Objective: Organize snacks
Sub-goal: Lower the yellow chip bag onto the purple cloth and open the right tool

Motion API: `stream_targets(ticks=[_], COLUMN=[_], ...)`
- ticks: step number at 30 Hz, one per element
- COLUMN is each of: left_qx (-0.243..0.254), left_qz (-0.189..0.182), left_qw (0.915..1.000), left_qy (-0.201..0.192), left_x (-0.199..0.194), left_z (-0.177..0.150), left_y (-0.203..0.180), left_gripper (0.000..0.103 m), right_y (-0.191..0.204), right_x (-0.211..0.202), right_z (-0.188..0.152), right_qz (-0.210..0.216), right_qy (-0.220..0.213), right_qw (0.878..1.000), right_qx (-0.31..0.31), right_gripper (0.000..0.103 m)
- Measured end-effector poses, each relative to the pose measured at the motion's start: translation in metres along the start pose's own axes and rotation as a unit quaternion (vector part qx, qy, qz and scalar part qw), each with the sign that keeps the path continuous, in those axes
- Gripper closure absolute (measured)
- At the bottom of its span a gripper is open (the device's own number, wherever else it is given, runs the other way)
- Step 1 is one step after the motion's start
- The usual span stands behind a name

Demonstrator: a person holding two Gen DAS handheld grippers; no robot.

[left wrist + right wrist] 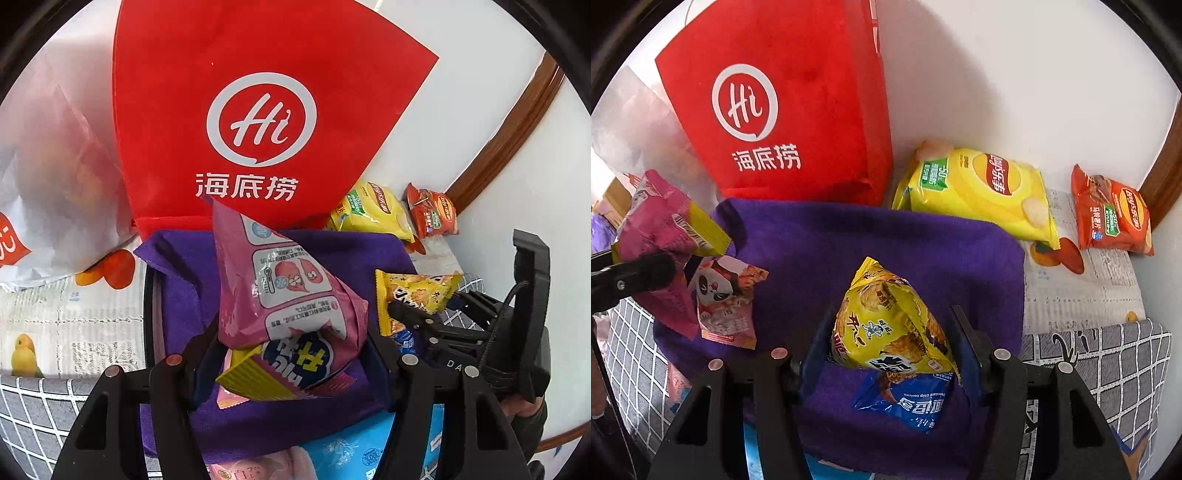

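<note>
Nearest the cameras, the left tongs (291, 354) are gripping a pink snack packet (284, 295), and the right tongs (890, 343) are pinching a yellow snack packet (886, 325), both above a purple cloth bin (871, 236). Lying inside it are a blue cookie packet (905, 398) under the yellow one and a panda-print packet (724, 302) to the left. Farther back, a red tote bag (798, 122) is standing upright against the bin's far rim. To the right, a yellow chip bag (982, 192) and an orange chip bag (1112, 218) are lying outside the bin, by the white wall.
</note>
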State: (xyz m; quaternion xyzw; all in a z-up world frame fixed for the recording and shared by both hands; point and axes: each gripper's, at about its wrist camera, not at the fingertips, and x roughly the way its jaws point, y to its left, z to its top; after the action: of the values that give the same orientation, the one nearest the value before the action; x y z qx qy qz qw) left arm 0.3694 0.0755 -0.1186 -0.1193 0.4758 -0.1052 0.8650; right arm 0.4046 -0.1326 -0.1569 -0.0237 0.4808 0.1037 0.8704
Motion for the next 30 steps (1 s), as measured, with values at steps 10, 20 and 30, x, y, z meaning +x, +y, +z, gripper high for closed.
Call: stream_targets(ticks=[10,20,30], left_qx=[0.002,0.005,0.013], left_qz=[0.008,0.016,0.03], left_qw=[1.0,0.9998,0.9992], left_qy=[-0.001,0.01,0.022], left_x=[0.002,0.012,0.023], left_z=[0.0,0.0,-0.001], left_y=[0.001,-0.002,-0.006], left_gripper=[0.039,0.039,0.039], right_y=[0.0,0.0,-0.005], right_x=[0.003,-0.001,-0.043], right_z=[0.0,0.002,0.01], right_qz=[-0.003,-0.003,0.005], right_qy=[0.007,0.005,-0.05], right_qw=[1.0,1.0,0.999], right_qx=[-0.001,-0.005,0.004], right_gripper=[0.042,0.042,0.039])
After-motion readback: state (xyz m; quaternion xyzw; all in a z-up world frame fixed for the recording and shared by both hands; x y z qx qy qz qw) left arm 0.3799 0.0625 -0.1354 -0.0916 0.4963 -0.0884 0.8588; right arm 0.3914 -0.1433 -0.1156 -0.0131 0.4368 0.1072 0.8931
